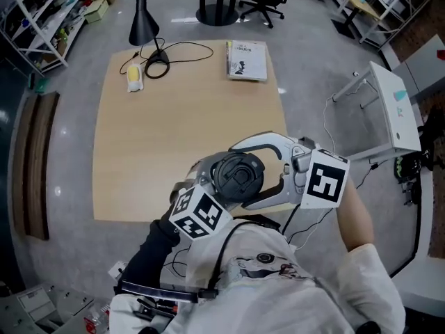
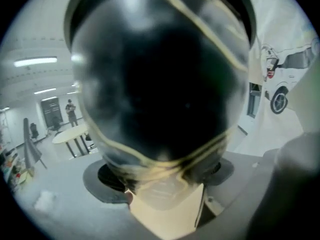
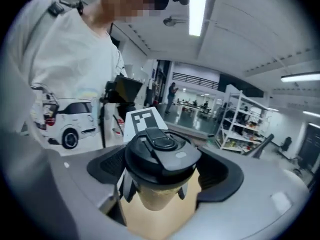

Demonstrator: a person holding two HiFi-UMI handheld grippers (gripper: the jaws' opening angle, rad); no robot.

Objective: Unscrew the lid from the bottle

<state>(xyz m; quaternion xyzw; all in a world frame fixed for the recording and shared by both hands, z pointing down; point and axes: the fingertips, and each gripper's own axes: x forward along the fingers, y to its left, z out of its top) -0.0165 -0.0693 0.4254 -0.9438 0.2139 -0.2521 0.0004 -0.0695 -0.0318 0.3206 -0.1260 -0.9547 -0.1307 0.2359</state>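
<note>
Head view: the bottle (image 2: 160,84) hangs over the table's (image 1: 174,117) 6 o'clock edge; its body is clamped in the left gripper (image 2: 162,179); the right gripper (image 3: 162,171) is closed on the black lid (image 3: 161,151); a hard twist could spin the smooth body in that clamp, or drop it.

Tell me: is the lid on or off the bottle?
On: in the right gripper view the black lid sits squarely on the bottle, covering its mouth.
</note>
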